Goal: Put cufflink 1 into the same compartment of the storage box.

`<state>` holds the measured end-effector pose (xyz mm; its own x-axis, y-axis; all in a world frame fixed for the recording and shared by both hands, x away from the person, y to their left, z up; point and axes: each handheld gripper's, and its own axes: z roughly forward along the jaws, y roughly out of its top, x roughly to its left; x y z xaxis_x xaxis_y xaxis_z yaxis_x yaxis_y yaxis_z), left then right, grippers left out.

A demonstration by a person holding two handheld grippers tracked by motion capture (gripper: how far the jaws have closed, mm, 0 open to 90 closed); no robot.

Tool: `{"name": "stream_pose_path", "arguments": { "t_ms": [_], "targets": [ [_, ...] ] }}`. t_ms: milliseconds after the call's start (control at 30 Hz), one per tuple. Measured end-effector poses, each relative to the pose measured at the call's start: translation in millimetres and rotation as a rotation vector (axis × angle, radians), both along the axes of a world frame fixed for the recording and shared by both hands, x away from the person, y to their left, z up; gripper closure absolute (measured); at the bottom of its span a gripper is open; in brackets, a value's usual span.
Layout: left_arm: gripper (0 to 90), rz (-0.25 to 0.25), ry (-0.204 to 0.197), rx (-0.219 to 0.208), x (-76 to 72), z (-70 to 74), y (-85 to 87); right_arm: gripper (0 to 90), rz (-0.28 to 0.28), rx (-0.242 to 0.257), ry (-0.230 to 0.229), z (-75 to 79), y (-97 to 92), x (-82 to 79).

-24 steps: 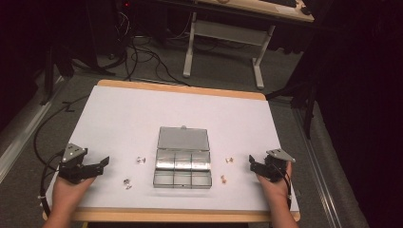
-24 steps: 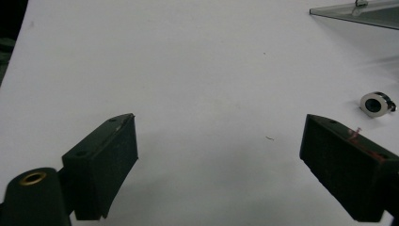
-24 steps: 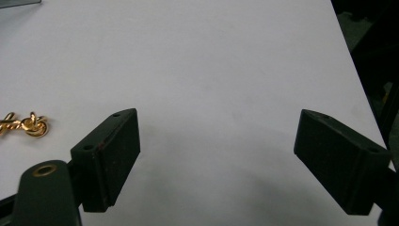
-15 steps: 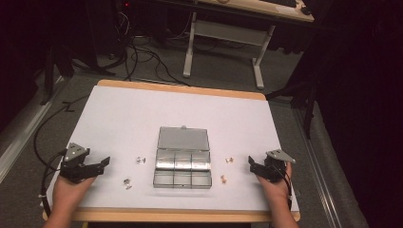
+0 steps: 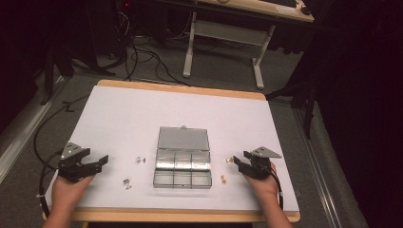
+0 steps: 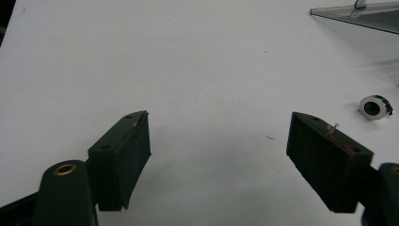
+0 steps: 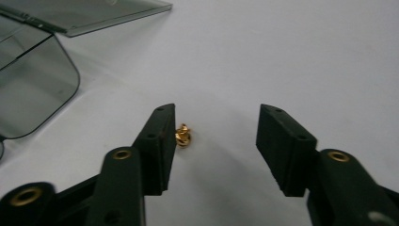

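While jaws gape, gold piece beside right hand-held gripper

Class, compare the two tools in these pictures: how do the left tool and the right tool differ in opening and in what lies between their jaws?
The left tool has its jaws spread wider than the right tool. Bare white table lies between the left tool's jaws, with a small silver ring off to one side; the right tool has a small gold piece lying beside one jaw. Both are open, black and hold nothing.
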<state>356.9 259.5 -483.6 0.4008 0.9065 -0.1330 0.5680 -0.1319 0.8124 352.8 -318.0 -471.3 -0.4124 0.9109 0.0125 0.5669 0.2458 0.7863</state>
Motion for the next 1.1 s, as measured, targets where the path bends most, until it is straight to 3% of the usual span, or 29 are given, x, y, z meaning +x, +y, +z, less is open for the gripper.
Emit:
{"name": "stream_pose_path", "arguments": {
  "t_ms": [167,267,467,533,600,733,933,1033,1100],
  "targets": [
    [21.8,0.009,0.004,0.003,0.6,-0.1,0.7,57.1,0.058,0.0,0.037,-3.4,6.6,7.1],
    [21.7,0.014,0.006,0.005,0.8,-0.2,0.5,58.2,0.082,-0.029,0.059,-5.8,11.2,9.4],
    [21.7,0.012,0.009,0.01,0.9,-0.2,-0.1,65.5,0.107,-0.026,0.068,-6.8,16.6,13.8],
    [21.5,0.014,0.007,0.006,0.7,-0.1,0.6,68.1,0.118,-0.055,0.063,-8.1,21.2,14.8],
    [21.5,0.016,0.006,0.002,0.9,-0.3,0.6,76.4,0.126,-0.053,0.064,-7.9,21.9,14.7],
    [21.5,0.015,0.011,0.009,1.1,-0.3,-0.1,78.5,0.134,-0.052,0.068,-7.1,21.2,14.7],
    [21.7,0.016,0.007,0.012,0.6,-0.1,-0.2,78.7,0.133,-0.052,0.052,-2.5,21.2,10.3],
    [22.0,0.017,0.004,0.012,0.5,-0.2,-0.6,78.7,0.13,-0.027,0.044,2.7,19.5,1.8],
    [22.1,0.016,0.005,0.013,0.4,-0.1,-0.2,78.7,0.146,-0.024,0.05,5.3,19.0,-12.6]
  ]
}}
